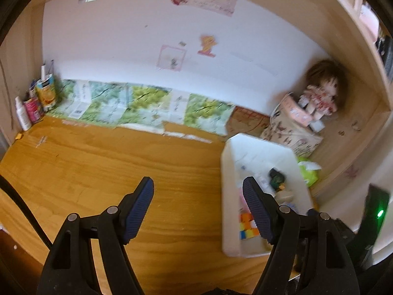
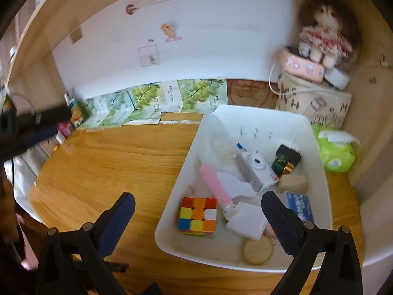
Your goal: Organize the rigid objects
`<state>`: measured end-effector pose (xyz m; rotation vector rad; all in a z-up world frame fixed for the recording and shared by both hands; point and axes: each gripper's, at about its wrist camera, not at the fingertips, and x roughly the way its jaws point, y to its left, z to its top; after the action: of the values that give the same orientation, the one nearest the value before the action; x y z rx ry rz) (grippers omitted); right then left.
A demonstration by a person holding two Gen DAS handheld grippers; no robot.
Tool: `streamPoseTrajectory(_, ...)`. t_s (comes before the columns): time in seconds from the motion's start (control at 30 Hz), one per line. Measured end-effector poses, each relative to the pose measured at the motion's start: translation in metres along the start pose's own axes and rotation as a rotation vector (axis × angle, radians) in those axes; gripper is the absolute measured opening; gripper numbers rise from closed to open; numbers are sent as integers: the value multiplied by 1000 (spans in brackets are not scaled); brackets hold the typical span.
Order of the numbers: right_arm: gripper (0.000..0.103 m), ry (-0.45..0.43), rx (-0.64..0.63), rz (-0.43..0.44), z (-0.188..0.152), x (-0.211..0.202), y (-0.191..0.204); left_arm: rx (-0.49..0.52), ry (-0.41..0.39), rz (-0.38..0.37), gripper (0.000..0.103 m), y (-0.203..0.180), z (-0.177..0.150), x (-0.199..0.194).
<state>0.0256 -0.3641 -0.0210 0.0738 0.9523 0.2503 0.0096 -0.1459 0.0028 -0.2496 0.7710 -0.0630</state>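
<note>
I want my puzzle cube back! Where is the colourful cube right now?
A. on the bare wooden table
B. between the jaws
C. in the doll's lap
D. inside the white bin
D: the colourful cube sits on the floor of the white bin, near its front corner, beside a pink handle.

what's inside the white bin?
White bin holds a Rubik's cube, white camera, pink handle, green-black box, round wooden disc. Things beneath the white card are hidden.

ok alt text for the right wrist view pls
A white bin on a wooden desk holds a colour cube, a small white camera, a pink stick and other small items. The open, empty right tongs hover above its near edge.
</note>
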Motion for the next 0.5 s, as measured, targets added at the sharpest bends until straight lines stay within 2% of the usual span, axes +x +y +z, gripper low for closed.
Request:
streamPoseTrajectory(0.1, 103, 27, 81, 21, 0, 1, -1, 7, 23, 28, 78, 4, -8, 1)
streamPoseTrajectory(0.23, 103, 39, 79, 28, -5, -4, 7, 16, 64, 50, 78, 2, -16, 4)
streamPoseTrajectory(0.33, 103, 44, 71, 17, -11, -10, 14, 26, 89, 66, 86, -3, -20, 3)
streamPoseTrajectory(0.4, 103, 60, 79, 18, -15, -15, 14, 29, 86, 62, 88, -6, -20, -2)
streamPoseTrajectory(0.5, 103, 67, 89, 10, -19, -25, 14, 53, 71, 53, 98, -12, -20, -9)
